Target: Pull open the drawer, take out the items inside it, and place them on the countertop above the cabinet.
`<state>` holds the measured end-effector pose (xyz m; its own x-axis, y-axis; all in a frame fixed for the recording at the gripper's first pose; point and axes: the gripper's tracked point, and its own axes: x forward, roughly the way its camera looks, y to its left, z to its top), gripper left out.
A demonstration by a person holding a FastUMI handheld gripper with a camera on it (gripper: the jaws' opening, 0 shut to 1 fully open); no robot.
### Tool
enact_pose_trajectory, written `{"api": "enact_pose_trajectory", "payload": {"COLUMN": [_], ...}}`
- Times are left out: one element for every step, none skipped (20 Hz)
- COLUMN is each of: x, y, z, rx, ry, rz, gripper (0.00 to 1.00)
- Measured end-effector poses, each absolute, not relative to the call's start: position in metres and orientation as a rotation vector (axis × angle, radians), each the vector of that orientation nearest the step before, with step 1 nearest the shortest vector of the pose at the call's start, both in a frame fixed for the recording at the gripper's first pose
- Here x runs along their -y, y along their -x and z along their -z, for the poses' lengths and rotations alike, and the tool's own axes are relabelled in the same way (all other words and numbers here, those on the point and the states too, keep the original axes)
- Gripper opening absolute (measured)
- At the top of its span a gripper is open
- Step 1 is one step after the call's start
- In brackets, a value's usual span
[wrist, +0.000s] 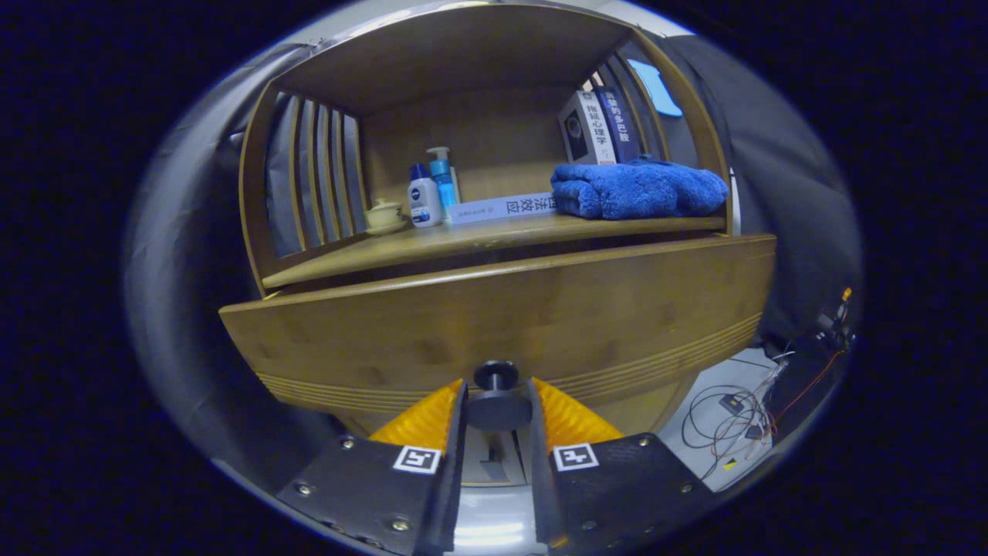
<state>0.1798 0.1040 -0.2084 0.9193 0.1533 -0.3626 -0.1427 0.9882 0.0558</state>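
Drawer (502, 324) apparently ajar, contents hidden; hand-held gripper (498, 401) clamps knob (496, 377).

Furniture: a wooden cabinet (494, 324) with an open shelf (463, 232) on top, which has vertical slats (316, 177) at its sides.
On the shelf: a small cream teapot (384, 215), two bottles (432, 189), a book lying flat (502, 207), two books standing (600, 127), and a folded blue towel (637, 189).
Wall: dark cloth (779, 170) hangs behind and beside the cabinet.
Floor: pale, with loose cables (733, 417) at the right of the cabinet.
Light: dim, soft.
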Motion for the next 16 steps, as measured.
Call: {"api": "enact_pose_trajectory", "payload": {"x": [-0.105, -0.104, -0.104, -0.104, -0.105, -0.105, -0.105, -0.105, -0.106, -0.104, -0.102, -0.1, -0.097, -0.093, -0.09, -0.088], "y": [-0.179, -0.181, -0.18, -0.179, -0.18, -0.178, -0.177, -0.174, -0.169, -0.164, -0.157, -0.149, -0.14, -0.131, -0.123, -0.116], "z": [0.211, 0.21, 0.211, 0.211, 0.211, 0.21, 0.211, 0.211, 0.211, 0.21, 0.21, 0.209, 0.208, 0.207, 0.207, 0.207], "rx": [-0.382, -0.384, -0.394, -0.396, -0.401, -0.406, -0.412, -0.417, -0.421, -0.422, -0.424, -0.424, -0.423, -0.42, -0.419, -0.421], "ry": [-0.024, -0.016, -0.009, -0.006, -0.007, -0.011, -0.007, -0.002, 0.0, -0.001, -0.003, -0.006, -0.007, -0.012, -0.013, -0.005], "rz": [-0.155, -0.153, -0.15, -0.147, -0.144, -0.14, -0.137, -0.133, -0.129, -0.122, -0.114, -0.105, -0.096, -0.086, -0.075, -0.064], "gripper": [0.39, 0.32, 0.32, 0.32, 0.32, 0.32, 0.32, 0.32, 0.32, 0.32, 0.32, 0.32, 0.32, 0.32, 0.32, 0.32]}}
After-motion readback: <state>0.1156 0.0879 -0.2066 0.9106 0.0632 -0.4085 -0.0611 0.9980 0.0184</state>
